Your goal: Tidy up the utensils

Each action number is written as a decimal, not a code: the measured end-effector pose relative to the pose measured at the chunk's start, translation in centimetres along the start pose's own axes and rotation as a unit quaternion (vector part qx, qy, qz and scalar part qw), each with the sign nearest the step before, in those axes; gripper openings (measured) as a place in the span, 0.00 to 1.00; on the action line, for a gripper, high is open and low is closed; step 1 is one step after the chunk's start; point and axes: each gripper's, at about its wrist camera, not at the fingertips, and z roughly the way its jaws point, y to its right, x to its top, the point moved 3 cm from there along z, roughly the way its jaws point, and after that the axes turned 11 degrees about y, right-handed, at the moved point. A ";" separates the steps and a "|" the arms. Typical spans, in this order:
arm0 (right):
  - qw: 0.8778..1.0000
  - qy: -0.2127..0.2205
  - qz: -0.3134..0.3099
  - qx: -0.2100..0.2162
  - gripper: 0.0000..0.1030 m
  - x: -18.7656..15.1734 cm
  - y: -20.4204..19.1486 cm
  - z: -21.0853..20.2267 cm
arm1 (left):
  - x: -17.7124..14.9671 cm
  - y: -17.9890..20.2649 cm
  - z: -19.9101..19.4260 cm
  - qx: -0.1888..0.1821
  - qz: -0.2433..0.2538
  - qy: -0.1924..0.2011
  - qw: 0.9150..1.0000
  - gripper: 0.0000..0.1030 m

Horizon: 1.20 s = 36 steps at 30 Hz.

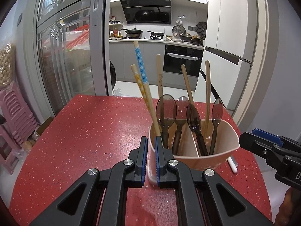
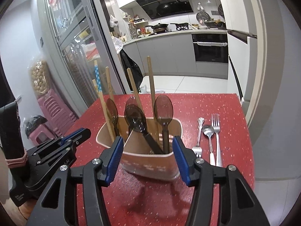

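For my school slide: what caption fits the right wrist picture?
Open right tool faces pink holder; metal cutlery waits beside.

A red speckled bench (image 1: 90, 131) is filling the foreground. Pink plastic stools (image 1: 13, 113) are standing stacked on its left, by a glass sliding door (image 1: 62, 56). Beyond, pans (image 1: 134, 32) are sitting on the kitchen stove under a black range hood (image 1: 148, 11), and a black built-in oven (image 1: 182, 60) is showing beside a white fridge (image 1: 225, 47). A black bag (image 2: 131, 69) is hanging near the doorway.
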 end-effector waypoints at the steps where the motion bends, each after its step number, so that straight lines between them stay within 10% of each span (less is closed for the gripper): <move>1: 1.000 -0.003 0.003 -0.002 0.56 -0.2 -0.1 -0.2 | -0.1 -0.1 -0.1 0.001 0.000 -0.002 1.000 0.31; 36: 0.992 -0.105 0.021 -0.061 0.64 -9.4 -1.7 -3.5 | -8.9 -3.2 -5.2 -0.012 -0.013 -0.088 0.996 0.31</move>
